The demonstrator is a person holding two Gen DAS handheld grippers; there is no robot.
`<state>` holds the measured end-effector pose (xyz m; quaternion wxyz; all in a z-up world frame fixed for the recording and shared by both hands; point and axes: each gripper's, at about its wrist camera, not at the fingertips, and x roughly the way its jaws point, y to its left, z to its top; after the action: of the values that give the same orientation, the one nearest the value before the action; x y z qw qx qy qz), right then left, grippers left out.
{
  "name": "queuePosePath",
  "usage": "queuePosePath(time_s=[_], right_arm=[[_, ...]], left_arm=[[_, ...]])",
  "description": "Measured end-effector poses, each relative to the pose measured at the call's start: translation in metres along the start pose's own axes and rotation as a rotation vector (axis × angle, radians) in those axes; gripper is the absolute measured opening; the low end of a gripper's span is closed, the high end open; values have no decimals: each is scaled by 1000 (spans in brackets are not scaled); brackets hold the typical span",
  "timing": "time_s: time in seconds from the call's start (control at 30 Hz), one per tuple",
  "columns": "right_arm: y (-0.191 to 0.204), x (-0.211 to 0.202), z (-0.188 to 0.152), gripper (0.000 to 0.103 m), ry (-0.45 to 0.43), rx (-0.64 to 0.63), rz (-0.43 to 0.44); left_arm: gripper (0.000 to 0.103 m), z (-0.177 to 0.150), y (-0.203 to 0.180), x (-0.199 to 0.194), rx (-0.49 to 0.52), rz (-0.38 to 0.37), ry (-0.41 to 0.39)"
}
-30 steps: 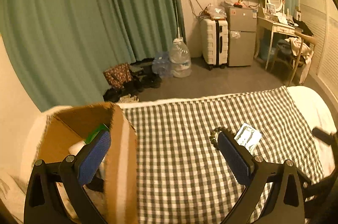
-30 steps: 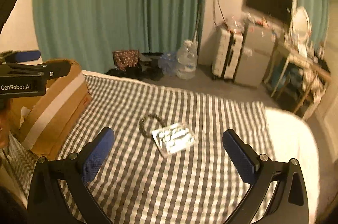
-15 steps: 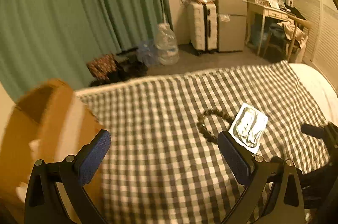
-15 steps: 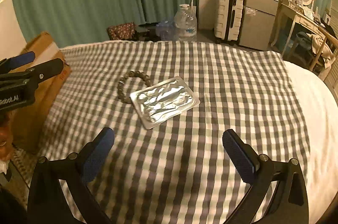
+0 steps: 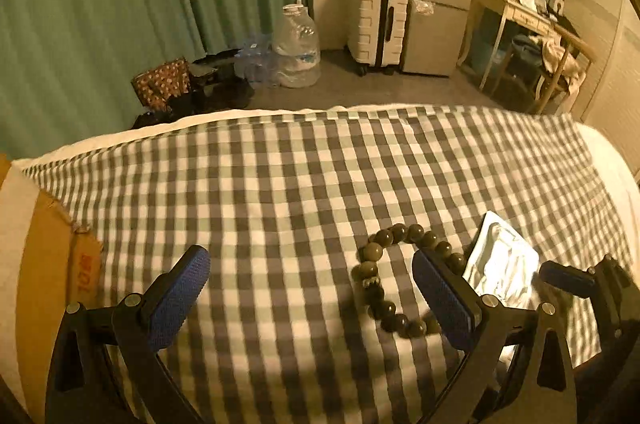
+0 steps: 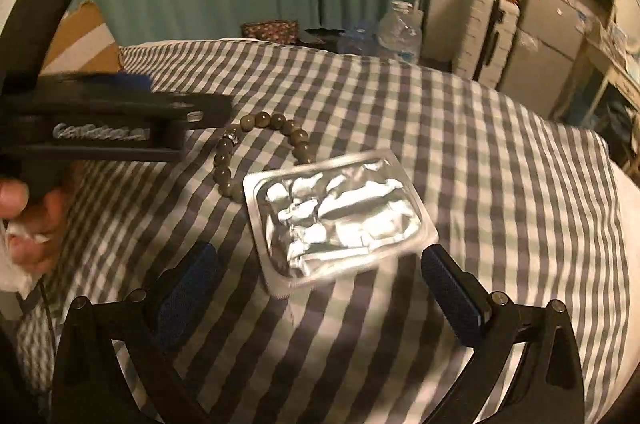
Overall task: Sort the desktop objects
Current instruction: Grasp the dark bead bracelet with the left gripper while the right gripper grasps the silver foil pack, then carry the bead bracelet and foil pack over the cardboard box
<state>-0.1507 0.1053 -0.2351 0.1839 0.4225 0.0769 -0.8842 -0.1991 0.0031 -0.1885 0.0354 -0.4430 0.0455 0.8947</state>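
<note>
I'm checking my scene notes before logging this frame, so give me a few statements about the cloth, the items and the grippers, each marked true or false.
1. The bead bracelet lies on the checked cloth. True.
2. The right gripper is shut on the foil blister pack. False: its jaws are open, with the pack lying ahead of them.
3. The bracelet touches the blister pack's edge. True.
4. The left gripper holds the bracelet. False: it is open and empty.
5. The cardboard box sits on the cloth's right side. False: it is at the left.
</note>
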Motion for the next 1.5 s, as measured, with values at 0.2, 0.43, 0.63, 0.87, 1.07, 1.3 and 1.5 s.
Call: queuePosePath(time_s=[0.2, 0.43, 0.63, 0.87, 1.07, 1.3, 1.5], right_arm=[[-6, 13, 0, 103, -9, -23, 1], [-26, 15, 6, 95, -22, 30, -16], [-39, 9, 12, 94, -40, 68, -25], [-56, -3, 11, 93, -41, 138, -28], [-66, -14, 10, 92, -54, 177, -34], [-68, -36, 15, 92, -93, 175, -45], [-64, -60, 19, 92, -132, 172, -53]], left_arm=[[103, -9, -4, 28, 30, 11, 80], [96, -12, -9, 29, 37, -12, 66], [41, -11, -26, 23, 110, -86, 45], [12, -9, -30, 20, 122, -134, 57], [12, -6, -24, 12, 97, -154, 56], [12, 1, -25, -12, 96, -153, 9], [12, 7, -25, -40, 100, -150, -42]])
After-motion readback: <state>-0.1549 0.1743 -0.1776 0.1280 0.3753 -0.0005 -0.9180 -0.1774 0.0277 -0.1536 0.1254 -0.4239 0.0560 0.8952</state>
